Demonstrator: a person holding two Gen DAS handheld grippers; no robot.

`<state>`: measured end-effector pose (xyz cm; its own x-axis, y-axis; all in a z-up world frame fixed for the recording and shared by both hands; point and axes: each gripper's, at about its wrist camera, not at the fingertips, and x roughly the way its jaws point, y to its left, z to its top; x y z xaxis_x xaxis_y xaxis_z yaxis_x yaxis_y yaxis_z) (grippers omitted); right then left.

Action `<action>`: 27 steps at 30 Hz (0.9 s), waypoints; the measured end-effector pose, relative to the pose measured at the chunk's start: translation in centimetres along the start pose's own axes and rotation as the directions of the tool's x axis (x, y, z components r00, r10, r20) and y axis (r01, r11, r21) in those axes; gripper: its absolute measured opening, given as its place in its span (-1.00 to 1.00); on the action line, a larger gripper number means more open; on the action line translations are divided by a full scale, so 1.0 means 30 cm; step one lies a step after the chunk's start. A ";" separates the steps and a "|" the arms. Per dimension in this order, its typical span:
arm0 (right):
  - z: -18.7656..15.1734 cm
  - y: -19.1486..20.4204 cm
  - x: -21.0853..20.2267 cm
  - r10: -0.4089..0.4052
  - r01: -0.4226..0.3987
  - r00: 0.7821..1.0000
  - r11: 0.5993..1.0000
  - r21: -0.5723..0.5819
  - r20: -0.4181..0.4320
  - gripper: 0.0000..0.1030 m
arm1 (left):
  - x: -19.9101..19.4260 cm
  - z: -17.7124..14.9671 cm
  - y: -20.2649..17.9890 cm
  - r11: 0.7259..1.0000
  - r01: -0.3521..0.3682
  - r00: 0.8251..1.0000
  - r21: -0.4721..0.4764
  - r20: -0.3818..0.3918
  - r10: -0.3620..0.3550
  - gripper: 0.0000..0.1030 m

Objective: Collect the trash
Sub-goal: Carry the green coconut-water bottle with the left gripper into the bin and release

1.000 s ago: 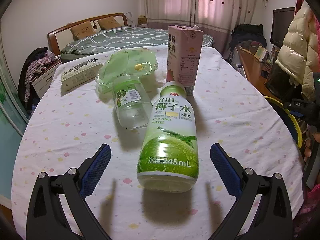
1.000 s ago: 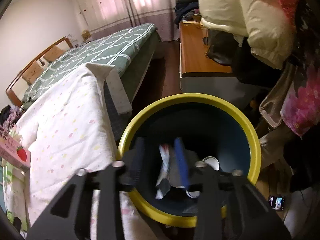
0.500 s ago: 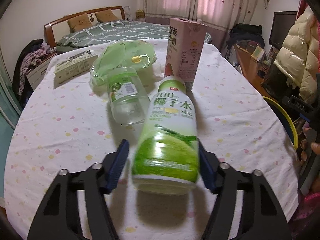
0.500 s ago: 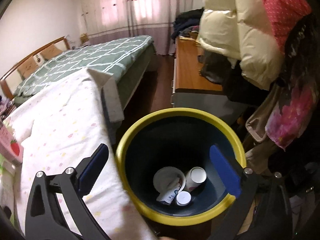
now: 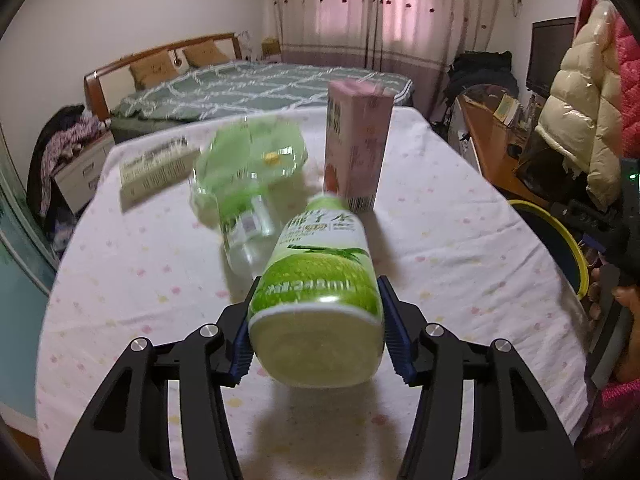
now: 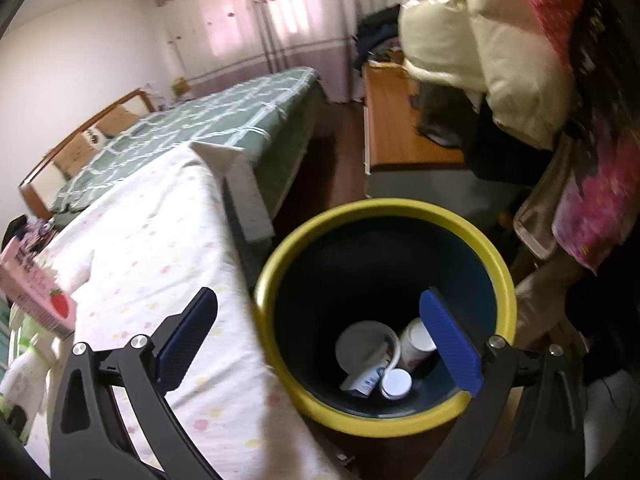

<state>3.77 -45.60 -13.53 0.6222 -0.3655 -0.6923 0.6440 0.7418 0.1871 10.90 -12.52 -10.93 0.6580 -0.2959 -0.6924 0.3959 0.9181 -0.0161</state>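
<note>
My left gripper (image 5: 316, 340) is shut on a green coconut-water bottle (image 5: 320, 280), held by its base and tilted up off the table. Behind it lie a clear bottle (image 5: 248, 232), a crumpled green plastic bag (image 5: 252, 156), a pink milk carton (image 5: 356, 140) standing upright, and a flat box (image 5: 154, 168). My right gripper (image 6: 320, 340) is open and empty above the yellow-rimmed dark bin (image 6: 276, 280), which holds cups and a small carton (image 6: 380, 356). The bin's rim also shows in the left wrist view (image 5: 560, 232).
The table with the dotted white cloth (image 6: 160, 248) ends right beside the bin. A wooden desk (image 6: 400, 132), hanging coats (image 6: 480, 40) and a bed (image 5: 248, 88) stand around. The carton shows at the left of the right wrist view (image 6: 36, 292).
My left gripper closed on the coconut-water bottle and lifted it off the table. My right gripper opened, dropped its item into the bin and drew back a little.
</note>
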 end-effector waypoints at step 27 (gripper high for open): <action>-0.023 -0.012 -0.024 0.073 -0.073 0.997 0.996 -0.047 -0.015 0.87 | -0.117 0.180 -0.142 0.993 0.026 0.991 0.117 0.124 -0.041 0.00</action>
<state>2.79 -45.21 -13.57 0.6606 -0.3021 -0.6872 0.5747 0.7925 0.2041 10.37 -16.82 -4.55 0.7156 -0.3636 -0.5963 0.4852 0.8730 0.0499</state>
